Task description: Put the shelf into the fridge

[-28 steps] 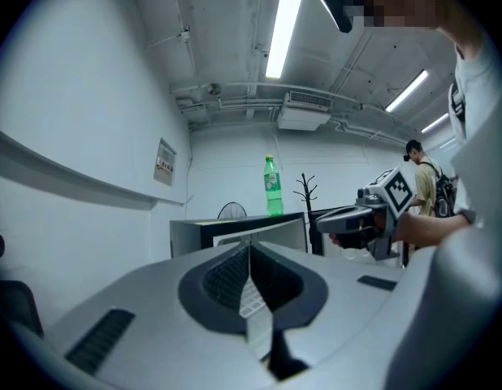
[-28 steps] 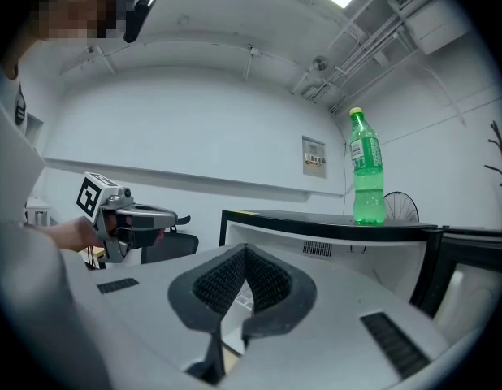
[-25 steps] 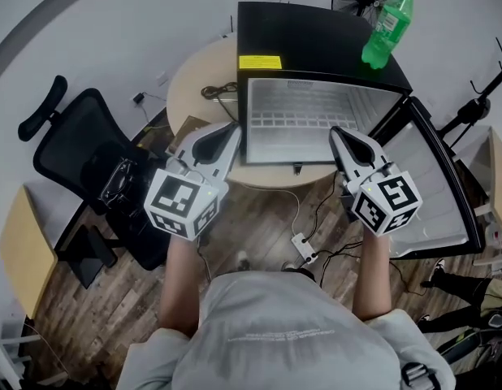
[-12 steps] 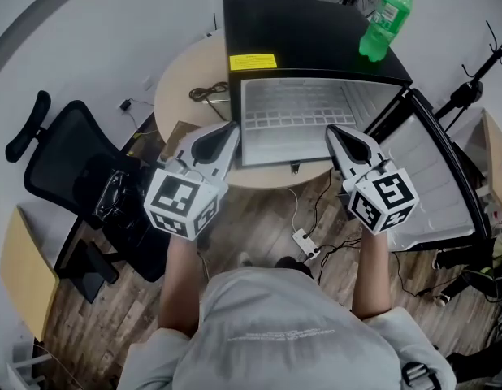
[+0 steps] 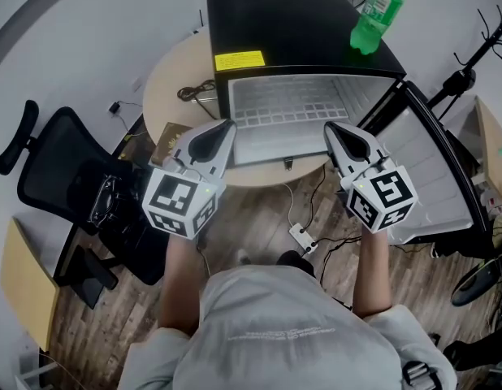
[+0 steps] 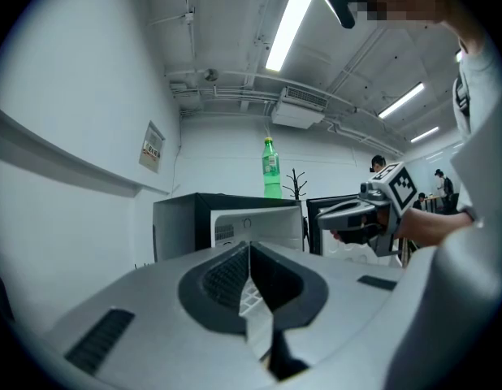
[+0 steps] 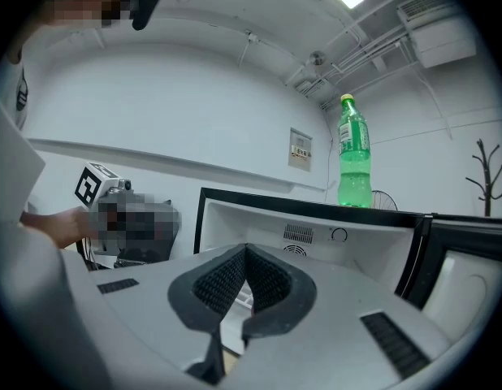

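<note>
Wood floor [image 5: 259,214], round table [image 5: 166,96] w/ open fridge [image 5: 300,31].

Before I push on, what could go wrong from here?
The shelf, pinched at each side by the left gripper and right gripper, could skew and jam in the fridge mouth. A knock might topple the green bottle standing on the fridge top. The open door stands close by the right gripper and could snag it.

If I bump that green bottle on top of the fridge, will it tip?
Probably tips easily: the green bottle stands upright, tall and narrow, near the edge of the fridge top. Being round, it would likely roll off once down.
</note>
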### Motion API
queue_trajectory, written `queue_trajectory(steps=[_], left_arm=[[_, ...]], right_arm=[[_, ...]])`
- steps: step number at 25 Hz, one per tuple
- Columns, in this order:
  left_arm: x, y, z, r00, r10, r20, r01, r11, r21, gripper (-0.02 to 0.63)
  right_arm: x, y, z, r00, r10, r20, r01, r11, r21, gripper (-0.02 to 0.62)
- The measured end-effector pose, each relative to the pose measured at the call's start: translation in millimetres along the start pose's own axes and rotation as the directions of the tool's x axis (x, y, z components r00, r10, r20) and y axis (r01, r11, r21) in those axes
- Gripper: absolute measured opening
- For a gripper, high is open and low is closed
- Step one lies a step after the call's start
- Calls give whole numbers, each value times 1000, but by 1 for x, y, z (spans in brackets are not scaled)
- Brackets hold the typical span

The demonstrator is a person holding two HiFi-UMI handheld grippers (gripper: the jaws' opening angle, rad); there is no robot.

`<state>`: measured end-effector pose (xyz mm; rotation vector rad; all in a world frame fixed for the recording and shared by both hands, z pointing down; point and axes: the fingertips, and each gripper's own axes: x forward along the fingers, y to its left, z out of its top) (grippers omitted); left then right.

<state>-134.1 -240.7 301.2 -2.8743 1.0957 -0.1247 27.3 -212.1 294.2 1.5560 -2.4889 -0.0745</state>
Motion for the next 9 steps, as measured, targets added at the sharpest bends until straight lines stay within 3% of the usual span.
queue_trajectory(steps=[9], left_arm=[[4, 2, -3, 1000, 4, -11, -4, 1000, 11, 20]], right_arm=[[4, -1, 2, 1000, -1, 1, 1, 1000, -30, 14]])
